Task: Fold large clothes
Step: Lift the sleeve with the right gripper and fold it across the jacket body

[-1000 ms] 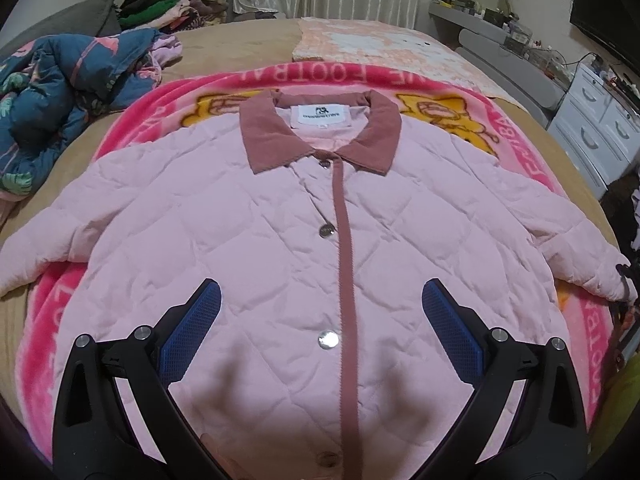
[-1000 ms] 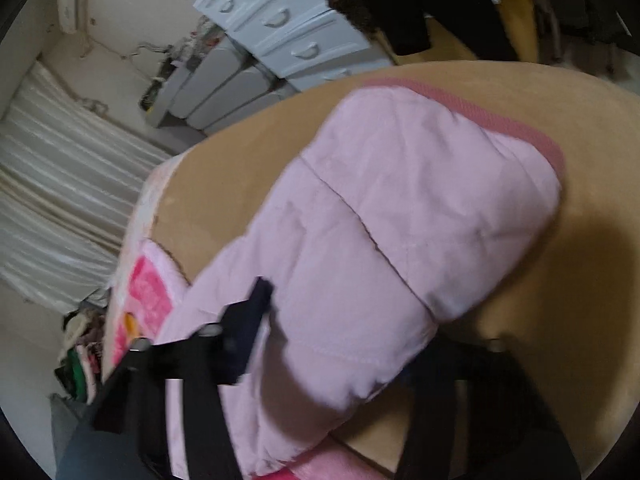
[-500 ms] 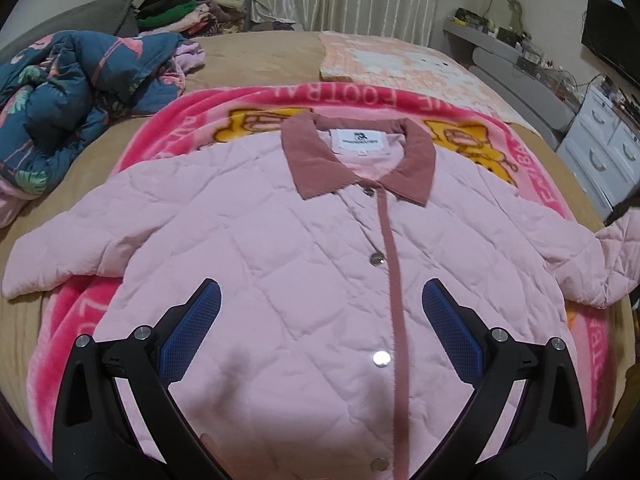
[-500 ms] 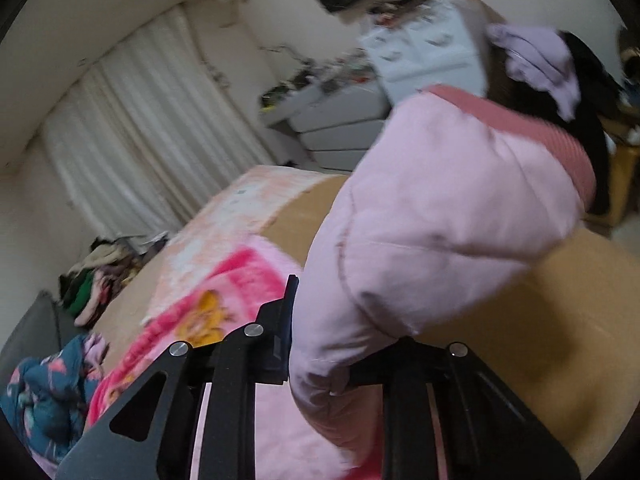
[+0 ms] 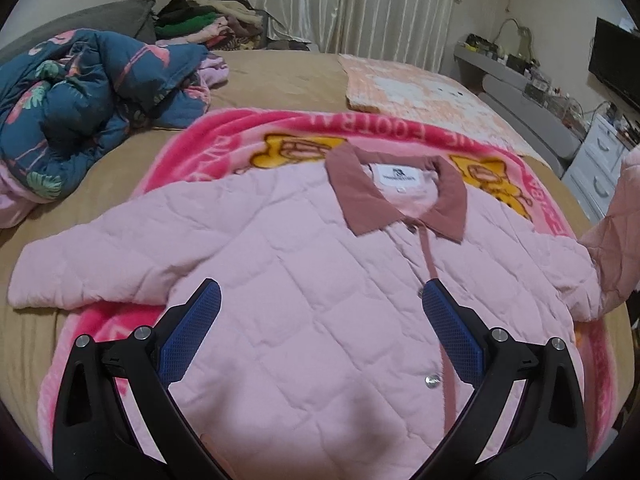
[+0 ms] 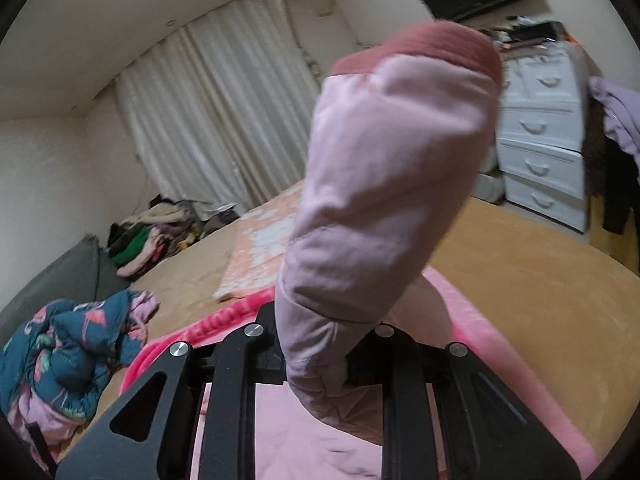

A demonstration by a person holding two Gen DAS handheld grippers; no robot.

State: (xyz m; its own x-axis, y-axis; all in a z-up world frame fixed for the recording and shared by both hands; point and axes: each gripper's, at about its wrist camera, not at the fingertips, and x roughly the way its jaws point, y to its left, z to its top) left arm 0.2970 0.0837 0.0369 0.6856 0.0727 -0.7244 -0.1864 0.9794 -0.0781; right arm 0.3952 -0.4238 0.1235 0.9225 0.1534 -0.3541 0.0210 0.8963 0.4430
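A pink quilted jacket [image 5: 320, 264] with a dusty-rose collar lies face up and buttoned on a bright pink blanket [image 5: 224, 140]. My left gripper [image 5: 320, 320] is open and empty, hovering over the jacket's lower front. My right gripper [image 6: 320, 356] is shut on the jacket's right sleeve [image 6: 384, 184] and holds it raised above the bed, its rose cuff uppermost. The lifted sleeve also shows at the right edge of the left wrist view [image 5: 616, 232]. The left sleeve [image 5: 80, 272] lies flat, stretched out to the left.
A tan bed [image 5: 280, 76] carries a blue floral quilt [image 5: 80, 92] at the left, a peach blanket [image 5: 420, 88] at the far right and a clothes pile [image 5: 208, 20] near the curtains. White drawers [image 6: 540, 136] stand beside the bed.
My right gripper has lifted the right sleeve off the bed and swung it up and inward. My left gripper has drifted left over the jacket, still open.
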